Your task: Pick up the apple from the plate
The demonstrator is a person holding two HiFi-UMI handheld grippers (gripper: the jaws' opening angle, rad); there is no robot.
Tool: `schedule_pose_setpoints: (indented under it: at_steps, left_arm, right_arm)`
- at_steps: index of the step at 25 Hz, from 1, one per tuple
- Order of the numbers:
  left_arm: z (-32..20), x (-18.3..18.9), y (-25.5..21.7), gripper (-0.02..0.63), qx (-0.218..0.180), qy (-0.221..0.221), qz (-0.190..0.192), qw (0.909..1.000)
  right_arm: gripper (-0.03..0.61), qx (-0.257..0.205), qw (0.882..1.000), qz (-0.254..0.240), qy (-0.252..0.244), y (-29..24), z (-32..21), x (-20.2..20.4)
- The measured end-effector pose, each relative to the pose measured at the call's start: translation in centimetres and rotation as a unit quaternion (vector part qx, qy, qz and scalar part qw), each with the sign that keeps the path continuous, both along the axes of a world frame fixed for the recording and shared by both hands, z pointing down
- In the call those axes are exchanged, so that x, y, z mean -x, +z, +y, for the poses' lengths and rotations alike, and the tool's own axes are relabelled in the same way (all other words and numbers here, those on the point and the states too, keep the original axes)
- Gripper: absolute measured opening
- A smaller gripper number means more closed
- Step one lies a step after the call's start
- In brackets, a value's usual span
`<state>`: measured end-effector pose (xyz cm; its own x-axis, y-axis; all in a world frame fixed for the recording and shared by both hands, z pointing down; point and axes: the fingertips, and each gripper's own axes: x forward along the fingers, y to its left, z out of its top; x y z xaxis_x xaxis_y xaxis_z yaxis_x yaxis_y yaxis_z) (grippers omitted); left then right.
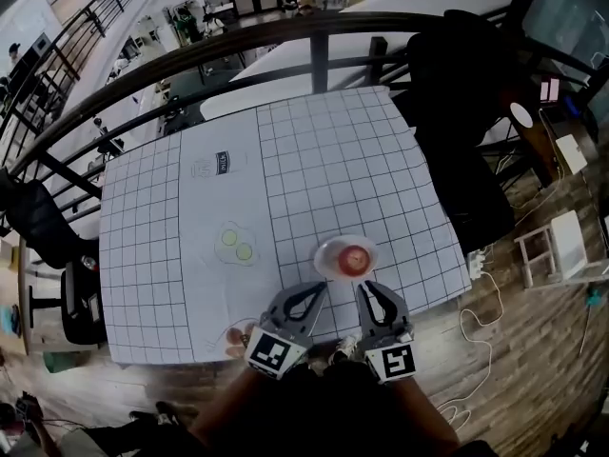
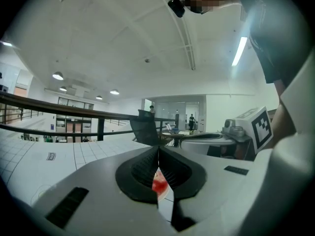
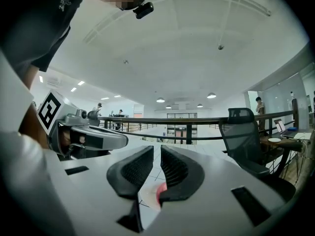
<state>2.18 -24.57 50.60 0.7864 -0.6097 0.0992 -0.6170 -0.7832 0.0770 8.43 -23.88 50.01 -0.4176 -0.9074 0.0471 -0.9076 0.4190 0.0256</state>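
Observation:
A red apple [image 1: 356, 256] lies on a small white plate [image 1: 325, 255] near the front right of the grid-patterned table [image 1: 314, 160]. Both grippers hover just in front of the plate, side by side and pointing at it. My left gripper [image 1: 321, 288] is shut and empty, its tips meeting in the left gripper view [image 2: 158, 150], and the apple [image 2: 159, 185] shows through the slot below them. My right gripper [image 1: 363, 287] is shut too, with only a thin slit between its pads [image 3: 157, 149] and nothing in it. The apple [image 3: 160, 193] peeks out beneath them.
Two green slices [image 1: 236, 244] lie on a drawn outline left of the plate. A black chair [image 1: 457, 131] stands at the table's right side and a dark railing [image 1: 285, 36] runs behind it. The table's front edge lies directly under the grippers.

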Motion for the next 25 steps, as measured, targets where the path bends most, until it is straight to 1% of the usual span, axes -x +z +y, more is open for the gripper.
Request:
schedule_pose_setpoints:
  at_steps: [1,2,4,5,9,11,12,14,16,20,23,25]
  left_arm:
    - [-0.2,0.0,0.4,0.023,0.004,-0.004,-0.002,1.0]
    - [-0.3,0.0,0.8,0.023,0.008,-0.008,-0.004,0.9999]
    - [-0.6,0.2,1.4,0.023,0.013,-0.015,-0.01,0.9998]
    - [-0.9,0.3,1.5,0.023,0.014,-0.018,-0.013,0.9996]
    - [-1.6,0.7,2.4,0.023,0.022,-0.03,-0.025,0.999]
    - [-1.9,0.6,2.9,0.023,0.026,-0.037,-0.018,0.9988]
    - [-2.1,0.8,3.1,0.023,0.027,-0.042,-0.014,0.9986]
    - [-2.5,1.5,3.6,0.023,0.029,-0.054,-0.014,0.998]
    - [-2.9,1.8,4.1,0.023,0.034,-0.06,-0.016,0.9975]
    - [-2.9,1.7,4.7,0.023,0.039,-0.062,-0.011,0.9972]
    - [-2.7,2.2,4.9,0.023,0.04,-0.058,-0.028,0.9971]
    - [-2.4,1.8,5.1,0.023,0.043,-0.054,-0.034,0.997]
  right_arm:
    - [0.056,0.006,1.0,0.004,-0.006,0.5,-0.3,0.0]
    - [0.123,0.012,1.0,0.009,-0.012,1.1,-0.5,0.0]
    - [0.155,0.025,0.999,0.018,-0.019,2.3,-1.1,0.1]
    - [0.184,0.032,0.999,0.02,-0.022,2.9,-1.3,0.1]
    - [0.242,0.058,0.998,0.026,-0.025,4.7,-2.2,0.0]
    - [0.279,0.074,0.996,0.05,-0.028,5.8,-2.4,-0.7]
    - [0.293,0.084,0.994,0.062,-0.032,6.5,-2.6,-0.8]
    - [0.313,0.103,0.991,0.07,-0.042,8.1,-3.1,-0.7]
    - [0.331,0.123,0.989,0.07,-0.048,9.7,-3.8,-0.9]
    - [0.369,0.178,0.98,0.068,-0.052,13.9,-4.3,-1.3]
    - [0.393,0.188,0.98,0.05,-0.046,14.9,-5.3,-0.6]
    - [0.405,0.193,0.979,0.05,-0.043,15.0,-5.7,-0.9]
